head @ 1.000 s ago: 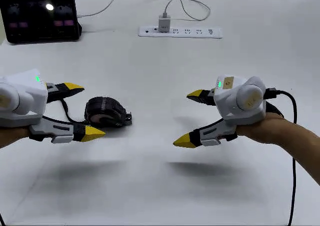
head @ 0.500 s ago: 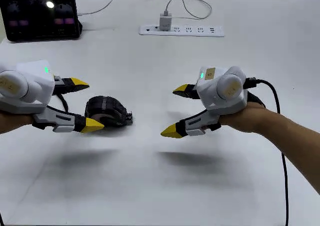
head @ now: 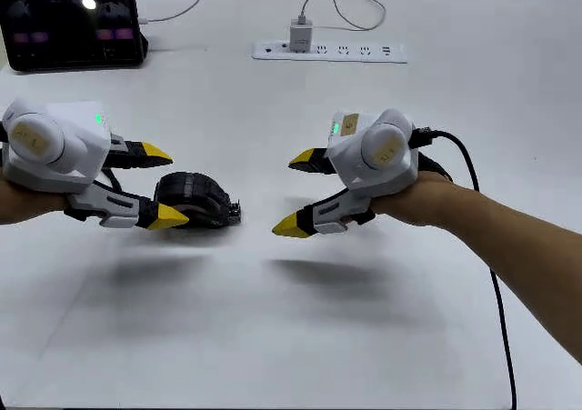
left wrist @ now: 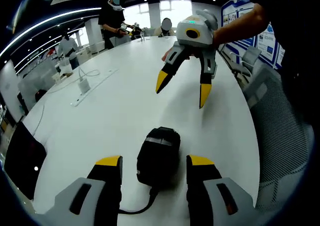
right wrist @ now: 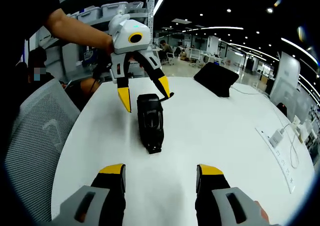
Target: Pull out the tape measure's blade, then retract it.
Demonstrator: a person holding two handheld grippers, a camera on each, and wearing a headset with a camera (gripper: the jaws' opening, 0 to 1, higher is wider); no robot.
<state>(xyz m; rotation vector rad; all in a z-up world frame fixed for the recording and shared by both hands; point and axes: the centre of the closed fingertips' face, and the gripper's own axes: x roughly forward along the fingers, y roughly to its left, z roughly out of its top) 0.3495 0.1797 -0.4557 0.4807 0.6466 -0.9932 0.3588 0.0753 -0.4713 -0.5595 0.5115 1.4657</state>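
A: Where is the tape [head: 193,201], and does either gripper have it?

B: Neither; it lies on the table [head: 273,337], left of the middle and well off the near edge. The left gripper [head: 165,185] straddles it, jaws spread, one on each side, and I see neither pressing the case; the right gripper [head: 293,194] hovers near the blade end, jaws spread too, holding nothing.

A: What could go wrong from here?

B: Three things, as I judge it. If the left jaws close off-centre, the rounded case may twist or skid on the smooth top; the black strap [left wrist: 148,202] loops back between those jaws, so it could get pinched against the case and leave a weak hold. The hook [right wrist: 155,149] is small, so the right jaws may miss it or slip off mid-pull, and the blade would snap back; with a loose left hold, a pull would simply drag the whole case toward the right.

A: And the count?

B: One tape; two grippers, two yellow-tipped jaws each; one power strip [head: 329,53] toward the far edge, with one charger [head: 300,39] plugged in; one tablet [head: 73,24] toward the far left corner.
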